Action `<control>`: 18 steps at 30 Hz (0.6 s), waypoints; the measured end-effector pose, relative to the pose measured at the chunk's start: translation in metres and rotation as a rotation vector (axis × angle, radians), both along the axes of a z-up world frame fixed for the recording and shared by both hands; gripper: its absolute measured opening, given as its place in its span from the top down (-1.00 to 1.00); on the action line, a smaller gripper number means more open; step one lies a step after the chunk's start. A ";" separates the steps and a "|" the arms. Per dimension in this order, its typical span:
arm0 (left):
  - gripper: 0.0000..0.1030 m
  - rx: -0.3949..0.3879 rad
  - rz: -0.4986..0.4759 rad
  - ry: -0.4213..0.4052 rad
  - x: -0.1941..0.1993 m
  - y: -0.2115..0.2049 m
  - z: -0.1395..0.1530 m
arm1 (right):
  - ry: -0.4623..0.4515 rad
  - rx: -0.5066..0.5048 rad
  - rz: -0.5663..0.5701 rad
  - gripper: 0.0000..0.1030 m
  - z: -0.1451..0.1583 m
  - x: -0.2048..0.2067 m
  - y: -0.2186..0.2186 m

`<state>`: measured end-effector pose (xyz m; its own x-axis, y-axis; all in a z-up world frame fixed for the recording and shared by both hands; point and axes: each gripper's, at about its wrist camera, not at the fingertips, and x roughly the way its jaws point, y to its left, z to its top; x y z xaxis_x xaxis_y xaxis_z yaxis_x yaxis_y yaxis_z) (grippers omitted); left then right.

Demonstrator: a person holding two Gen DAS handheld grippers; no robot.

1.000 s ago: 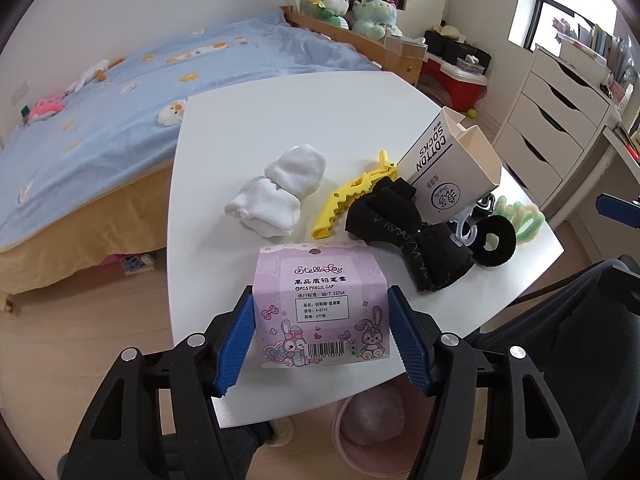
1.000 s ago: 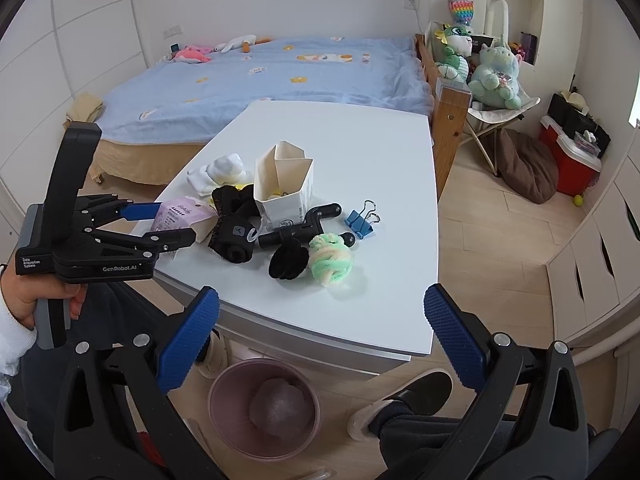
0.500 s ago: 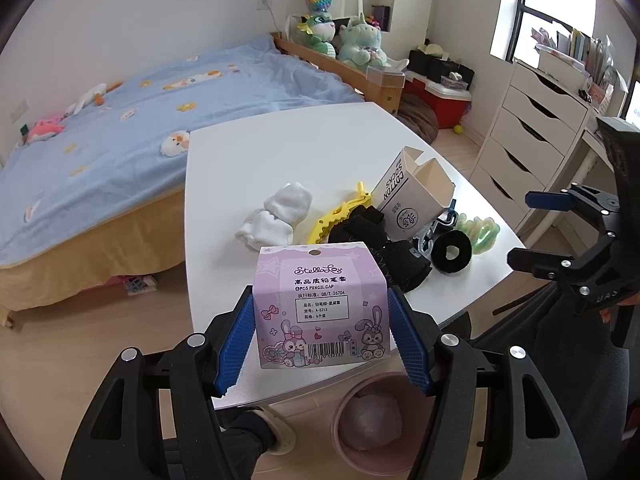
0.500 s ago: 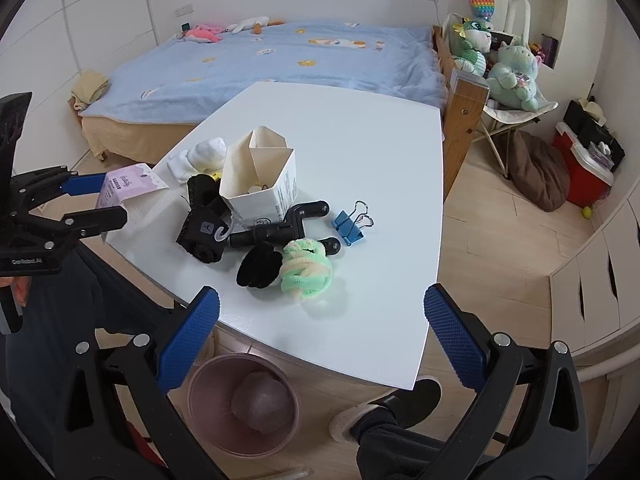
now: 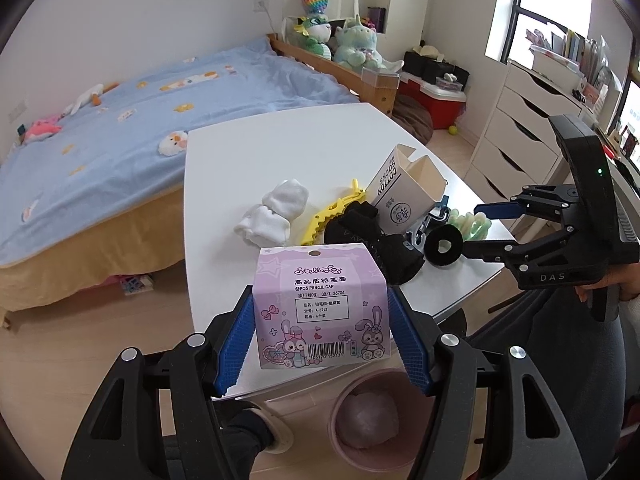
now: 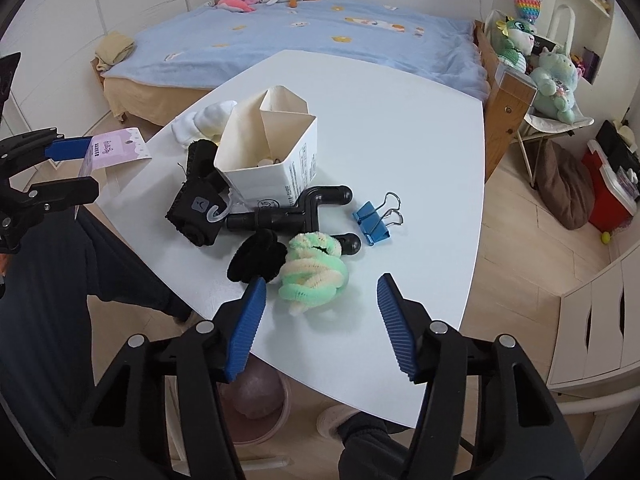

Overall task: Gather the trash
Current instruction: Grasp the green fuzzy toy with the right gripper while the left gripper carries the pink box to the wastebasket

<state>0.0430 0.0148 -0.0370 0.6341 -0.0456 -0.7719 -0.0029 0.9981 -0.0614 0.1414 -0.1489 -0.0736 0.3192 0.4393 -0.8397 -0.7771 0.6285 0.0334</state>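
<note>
While the left gripper [image 5: 322, 334] was clamped on the purple pencil-cap box [image 5: 321, 308], both blue pads flat on its sides, the box hung clear of the white table [image 5: 280, 144], just off its near edge, with the pink bin [image 5: 374, 424] on the floor below and a bit to the right. If I were doing this step, I'd carry the box sideways until it sat squarely over the bin's mouth, lower it, and only then let go; it's light card, so dropping it from up high could let it flutter onto the rim or the floor.

The right gripper [image 6: 320, 320] was empty, its jaws closing with nothing between them, above the table edge near the green-and-cream fuzzy scrunchie [image 6: 314, 270].

Readable stuff: the box said "StellaLou", "PCS PENCIL CAP", "GB/T 26704" and "A-5213", plus Chinese text and a barcode. The open cream carton [image 5: 404, 194] said "COTTON SOCKS". The right gripper's body read "DAS".
</note>
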 end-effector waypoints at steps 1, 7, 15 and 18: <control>-0.22 -0.002 -0.002 0.002 0.000 0.000 -0.001 | 0.000 0.001 0.003 -0.11 0.000 0.000 0.001; -0.22 -0.009 -0.008 0.008 -0.002 0.000 -0.006 | -0.001 -0.010 0.016 0.33 -0.001 0.000 0.005; -0.22 -0.011 -0.015 0.002 -0.005 0.000 -0.005 | -0.025 0.013 -0.010 0.45 0.007 -0.004 0.000; -0.22 -0.013 -0.022 -0.002 -0.008 -0.001 -0.004 | -0.037 0.026 -0.026 0.45 0.013 -0.009 -0.005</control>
<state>0.0350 0.0142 -0.0412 0.6341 -0.0696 -0.7701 0.0190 0.9970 -0.0744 0.1328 -0.1544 -0.0606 0.3611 0.4522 -0.8155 -0.7614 0.6479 0.0221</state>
